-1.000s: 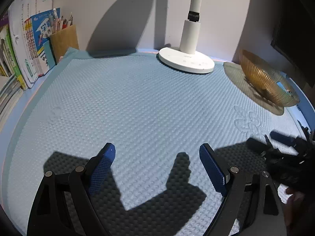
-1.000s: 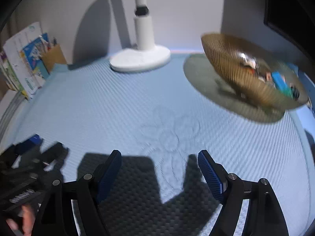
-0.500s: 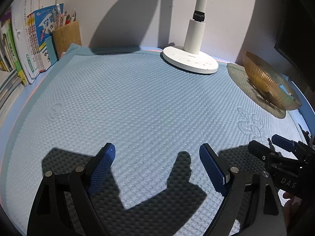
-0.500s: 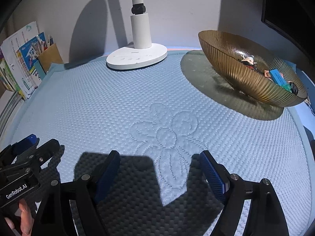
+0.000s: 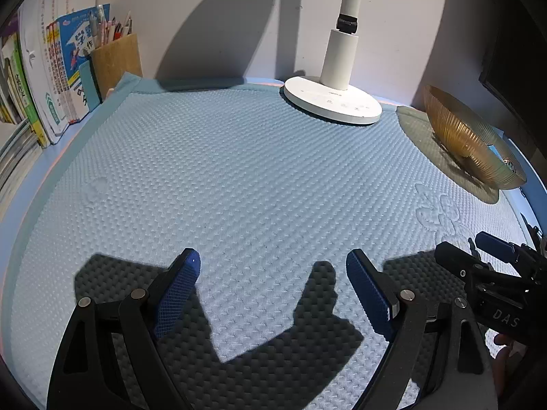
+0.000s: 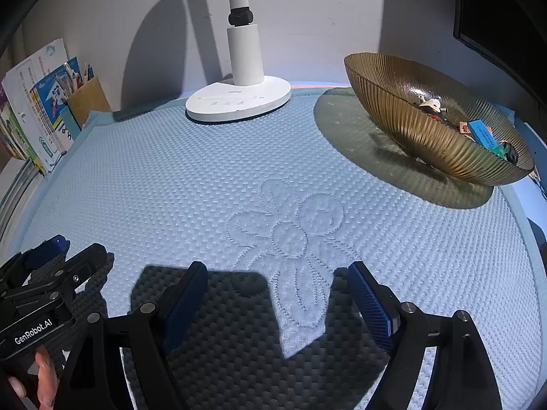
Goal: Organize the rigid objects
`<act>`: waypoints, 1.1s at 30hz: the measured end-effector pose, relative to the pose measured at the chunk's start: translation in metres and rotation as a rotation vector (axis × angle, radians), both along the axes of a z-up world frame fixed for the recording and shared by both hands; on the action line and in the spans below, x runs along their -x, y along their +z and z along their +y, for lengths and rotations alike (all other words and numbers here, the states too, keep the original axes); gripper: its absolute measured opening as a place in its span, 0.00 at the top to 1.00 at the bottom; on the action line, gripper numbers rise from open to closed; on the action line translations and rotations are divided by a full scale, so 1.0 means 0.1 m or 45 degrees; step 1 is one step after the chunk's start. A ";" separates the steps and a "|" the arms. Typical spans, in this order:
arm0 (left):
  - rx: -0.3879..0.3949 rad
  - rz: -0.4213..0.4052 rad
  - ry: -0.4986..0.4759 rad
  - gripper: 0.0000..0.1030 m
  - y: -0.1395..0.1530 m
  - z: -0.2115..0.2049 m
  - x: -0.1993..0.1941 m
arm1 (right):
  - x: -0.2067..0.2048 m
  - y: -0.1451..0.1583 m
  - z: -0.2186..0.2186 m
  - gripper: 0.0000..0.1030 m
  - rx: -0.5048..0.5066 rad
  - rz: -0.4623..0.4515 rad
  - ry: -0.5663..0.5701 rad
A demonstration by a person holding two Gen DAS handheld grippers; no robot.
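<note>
Both grippers sit low over a pale blue quilted mat [image 6: 212,177], pointing down at an angle, side by side. Left gripper [image 5: 273,283]: blue pads wide apart, nothing between them, only mat & shadow. Right gripper [image 6: 277,290]: pads also well apart, jaws have just been opening a bit more, nothing between them; a stitched flower pattern [image 6: 287,232] lies just ahead of the tips.

Task items: small rigid bits are in the ribbed amber bowl [image 6: 403,112] at the back right of the mat, incl. a blue block [image 6: 482,133], a small toy figure [image 6: 430,106] & a dark piece at the far rim, too small to tell what.

White lamp base [image 6: 239,100] stands at the back centre w/ its pole going up out of view. Back left: books [image 5: 51,68] upright & a brown pen holder [image 5: 116,58] w/ pens, off the mat edge. A thumb [image 6: 44,372] shows at the left gripper's handle in the right wrist view.
</note>
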State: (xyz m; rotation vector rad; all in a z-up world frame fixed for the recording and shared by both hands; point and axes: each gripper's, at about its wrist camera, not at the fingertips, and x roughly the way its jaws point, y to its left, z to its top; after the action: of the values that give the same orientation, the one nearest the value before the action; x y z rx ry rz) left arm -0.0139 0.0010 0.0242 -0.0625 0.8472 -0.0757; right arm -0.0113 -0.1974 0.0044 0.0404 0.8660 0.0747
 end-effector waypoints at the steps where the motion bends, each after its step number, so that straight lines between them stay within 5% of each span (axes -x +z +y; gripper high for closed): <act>1: 0.000 -0.001 0.000 0.16 0.00 0.00 0.00 | 0.00 0.00 0.00 0.19 0.000 -0.001 0.000; 14: -0.006 0.053 -0.007 0.15 -0.06 0.04 -0.08 | 0.01 0.00 0.05 0.18 -0.001 0.000 -0.004; 18: -0.049 0.099 -0.034 0.00 -0.10 -0.02 -0.13 | 0.00 -0.01 0.03 0.18 -0.004 0.006 -0.006; 23: -0.114 0.122 -0.028 0.00 -0.13 -0.09 -0.16 | -0.09 -0.09 0.04 0.00 0.020 0.092 -0.005; 33: -0.112 0.129 -0.034 0.00 -0.14 -0.08 -0.18 | -0.12 -0.10 0.06 0.00 0.041 0.105 0.005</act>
State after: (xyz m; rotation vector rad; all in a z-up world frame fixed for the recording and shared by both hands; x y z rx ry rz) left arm 0.0041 -0.0065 0.0105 0.0280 0.9519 -0.0607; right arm 0.0005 -0.1911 -0.0059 0.0115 0.9494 0.0628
